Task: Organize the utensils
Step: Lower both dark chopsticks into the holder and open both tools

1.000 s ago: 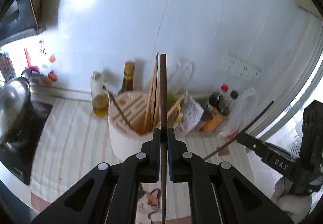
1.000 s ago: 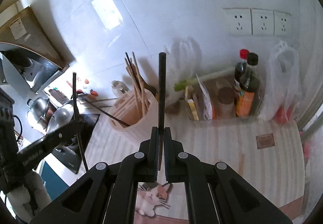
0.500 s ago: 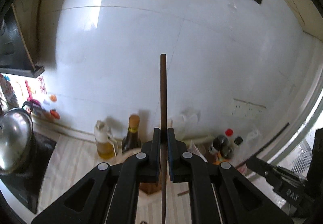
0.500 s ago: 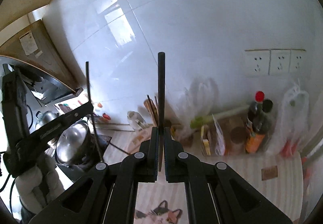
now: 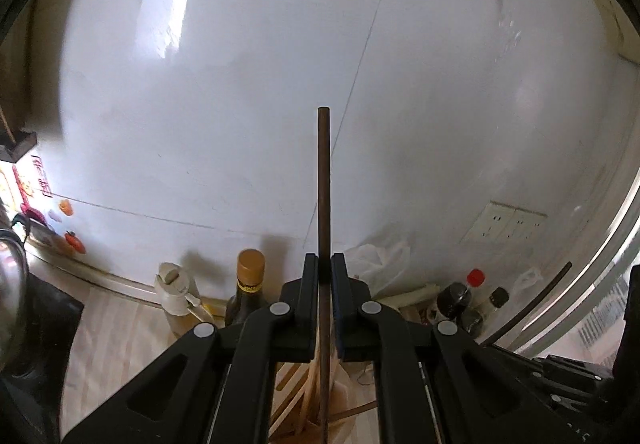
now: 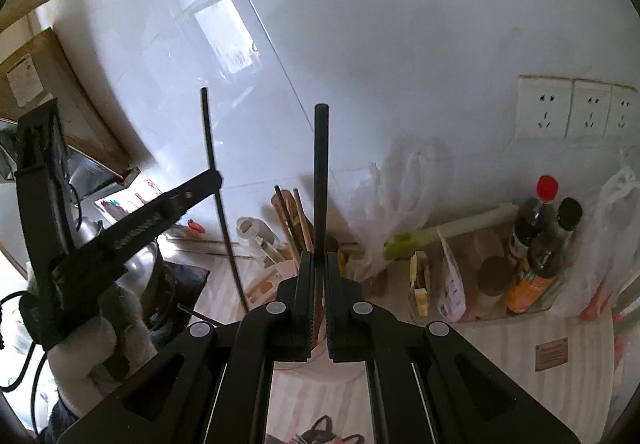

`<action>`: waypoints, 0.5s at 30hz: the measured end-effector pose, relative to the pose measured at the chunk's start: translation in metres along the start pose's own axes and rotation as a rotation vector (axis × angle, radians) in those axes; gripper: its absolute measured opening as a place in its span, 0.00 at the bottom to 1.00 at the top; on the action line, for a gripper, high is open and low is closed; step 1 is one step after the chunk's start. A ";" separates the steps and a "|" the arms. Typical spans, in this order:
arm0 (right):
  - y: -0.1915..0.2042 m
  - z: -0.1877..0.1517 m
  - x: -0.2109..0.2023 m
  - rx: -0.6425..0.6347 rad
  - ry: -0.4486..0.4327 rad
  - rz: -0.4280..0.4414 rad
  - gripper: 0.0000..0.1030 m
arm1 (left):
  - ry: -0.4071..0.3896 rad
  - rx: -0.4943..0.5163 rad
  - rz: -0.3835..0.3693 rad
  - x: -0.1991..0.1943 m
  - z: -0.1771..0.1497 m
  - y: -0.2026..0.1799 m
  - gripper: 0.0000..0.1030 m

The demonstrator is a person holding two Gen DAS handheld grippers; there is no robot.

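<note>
Chopsticks are the matter at hand, and one is held in each gripper. In the left wrist view, a brown chopstick (image 5: 324,204) is clamped between the pads of the left gripper (image 5: 325,272), its jaws drawn together on it. It stands upright against the white wall (image 5: 240,104), running from the bottom edge of the picture up well past the fingertips. Below the gripper, part of a wooden holder (image 5: 304,400) with several sticks in it is seen, mostly hidden by the gripper's body. Behind it stand a dark bottle (image 5: 248,284) with a gold cap and a pale oil jug (image 5: 176,292). At the right edge, a black chopstick (image 5: 532,304) is seen slanting up from the right gripper's dark body.

In the right wrist view, the black chopstick (image 6: 320,180) is pinched upright by the right gripper (image 6: 318,268), whose jaws are likewise closed on it. The holder (image 6: 276,276) lies just behind the fingertips, with more sticks leaning in it. To the left, the left gripper (image 6: 214,178) is seen from the side, borne by a gloved hand (image 6: 100,340), with the brown chopstick (image 6: 216,180) passing through its tip, the lower end near the holder's left rim. To the right, sauce bottles (image 6: 536,240) and plastic bags (image 6: 400,196) stand by the wall under three sockets (image 6: 576,108).
</note>
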State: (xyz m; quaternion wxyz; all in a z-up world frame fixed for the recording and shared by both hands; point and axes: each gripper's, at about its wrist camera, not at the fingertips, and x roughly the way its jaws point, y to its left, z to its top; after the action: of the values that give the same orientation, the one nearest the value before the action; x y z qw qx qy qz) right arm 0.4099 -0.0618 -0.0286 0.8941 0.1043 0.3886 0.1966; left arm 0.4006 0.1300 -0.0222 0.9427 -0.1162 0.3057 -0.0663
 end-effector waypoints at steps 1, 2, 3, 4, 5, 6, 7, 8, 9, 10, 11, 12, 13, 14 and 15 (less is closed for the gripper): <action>0.001 0.000 0.004 -0.002 0.007 0.001 0.04 | 0.003 0.005 0.004 0.003 -0.001 0.000 0.04; 0.000 -0.001 0.007 -0.001 0.011 0.001 0.04 | 0.009 0.009 0.007 0.005 -0.004 0.001 0.04; 0.000 -0.001 0.009 -0.001 0.015 0.001 0.04 | 0.013 0.007 0.008 0.007 -0.007 0.002 0.04; 0.000 -0.002 0.012 -0.003 0.020 0.002 0.04 | 0.018 0.008 0.010 0.009 -0.009 0.003 0.04; 0.000 -0.002 0.015 -0.004 0.025 0.002 0.04 | 0.025 0.011 0.015 0.011 -0.011 0.003 0.04; 0.000 -0.003 0.016 -0.005 0.029 0.003 0.04 | 0.030 0.009 0.016 0.012 -0.013 0.005 0.04; 0.000 -0.004 0.019 -0.008 0.036 0.003 0.04 | 0.038 0.009 0.015 0.013 -0.014 0.005 0.04; -0.001 -0.004 0.020 -0.008 0.038 0.003 0.04 | 0.045 0.007 0.021 0.014 -0.015 0.006 0.04; -0.002 -0.004 0.022 -0.010 0.050 0.010 0.04 | 0.051 0.006 0.030 0.013 -0.017 0.007 0.06; -0.003 -0.005 0.022 -0.008 0.056 0.014 0.04 | 0.055 0.008 0.035 0.012 -0.017 0.007 0.07; -0.002 -0.005 0.023 -0.008 0.064 0.020 0.05 | 0.059 0.007 0.038 0.011 -0.018 0.007 0.08; -0.002 -0.006 0.025 -0.005 0.078 0.034 0.05 | 0.065 0.003 0.040 0.009 -0.018 0.007 0.10; -0.002 -0.007 0.027 -0.002 0.090 0.044 0.05 | 0.067 0.000 0.048 0.007 -0.018 0.007 0.20; -0.001 -0.008 0.030 -0.003 0.104 0.051 0.05 | 0.069 -0.004 0.052 0.005 -0.018 0.006 0.30; 0.000 -0.010 0.033 0.000 0.118 0.058 0.05 | 0.066 -0.006 0.058 0.001 -0.017 0.007 0.60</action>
State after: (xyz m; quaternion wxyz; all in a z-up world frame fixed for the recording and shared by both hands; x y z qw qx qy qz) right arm 0.4231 -0.0476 -0.0568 0.8636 0.1038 0.4376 0.2280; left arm 0.3923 0.1330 -0.0378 0.9333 -0.1080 0.3398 -0.0419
